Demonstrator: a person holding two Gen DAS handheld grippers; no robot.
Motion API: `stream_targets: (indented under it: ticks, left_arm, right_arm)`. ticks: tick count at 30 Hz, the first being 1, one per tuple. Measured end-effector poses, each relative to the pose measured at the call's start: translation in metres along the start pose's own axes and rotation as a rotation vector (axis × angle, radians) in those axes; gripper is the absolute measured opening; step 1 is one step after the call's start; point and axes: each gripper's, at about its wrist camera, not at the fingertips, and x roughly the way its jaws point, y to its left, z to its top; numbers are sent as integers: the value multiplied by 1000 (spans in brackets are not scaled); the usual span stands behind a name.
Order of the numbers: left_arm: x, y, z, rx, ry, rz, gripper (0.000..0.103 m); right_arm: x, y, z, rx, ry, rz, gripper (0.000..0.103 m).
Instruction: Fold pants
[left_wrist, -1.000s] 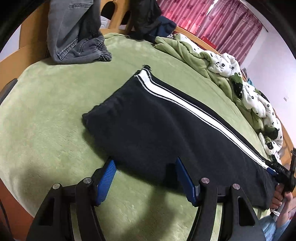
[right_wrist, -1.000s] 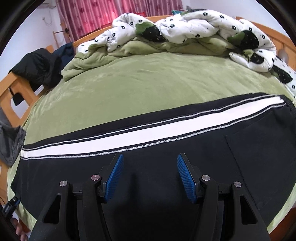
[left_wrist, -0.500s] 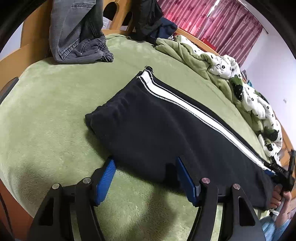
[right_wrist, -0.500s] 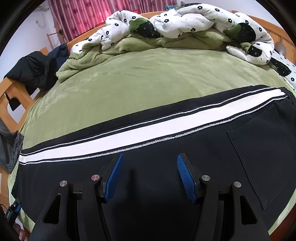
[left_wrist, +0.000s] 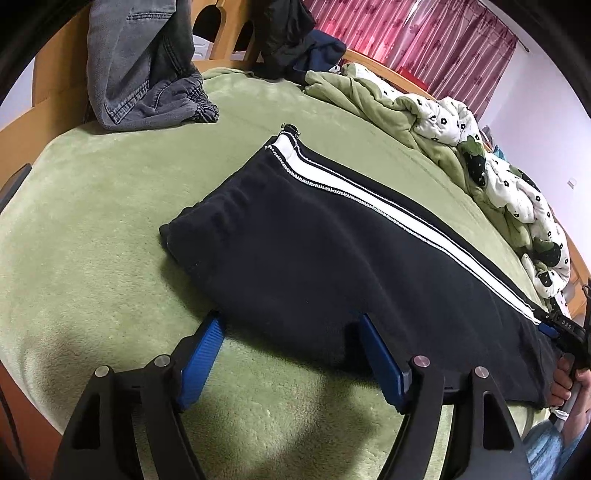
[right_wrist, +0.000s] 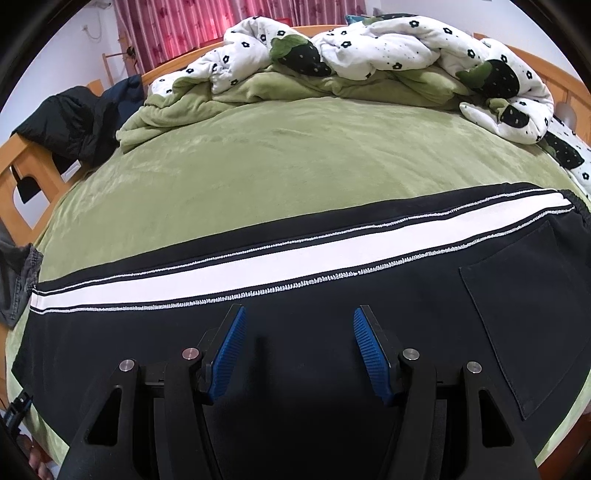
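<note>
Black pants (left_wrist: 332, 258) with a white side stripe lie flat and lengthwise on the green blanket (left_wrist: 92, 240), legs stacked. My left gripper (left_wrist: 288, 332) is open and empty at the near edge of the leg end, its blue fingers (left_wrist: 201, 354) at the fabric edge. My right gripper (right_wrist: 297, 325) is open and empty, hovering over the black fabric of the pants (right_wrist: 295, 258) near the back pocket (right_wrist: 517, 314). The right gripper also shows at the far right of the left wrist view (left_wrist: 565, 332).
Grey jeans (left_wrist: 147, 66) hang over the wooden bed frame at the back left. A dark jacket (right_wrist: 74, 122) lies on the bed rail. A crumpled white and green quilt (right_wrist: 351, 62) fills the far side of the bed. The blanket (right_wrist: 295, 155) lies beyond the pants.
Both grippers have drawn back and risen slightly; the views shifted a little. The pants lie as before and both grippers stay open.
</note>
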Motion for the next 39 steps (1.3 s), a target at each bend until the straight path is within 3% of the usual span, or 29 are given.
stream_targets:
  ticks: [12,29,34,39]
  left_arm:
    - [-9,11,2,-72,-25,-63,74]
    - [-4,3,-1,-26,-17,-4,74]
    - [-21,13,0,-90,-89,-53,74]
    - [-22,37,-3,-185,-53,-101,74]
  right_arm:
    - [-2,-5,2,35,-7,10,60]
    - [-4,10,-2,-56,-23,-10,60]
    - [-6,6,-2,-35,-26,-6,60]
    - [-7,3,-1,-18,-27,-4,60]
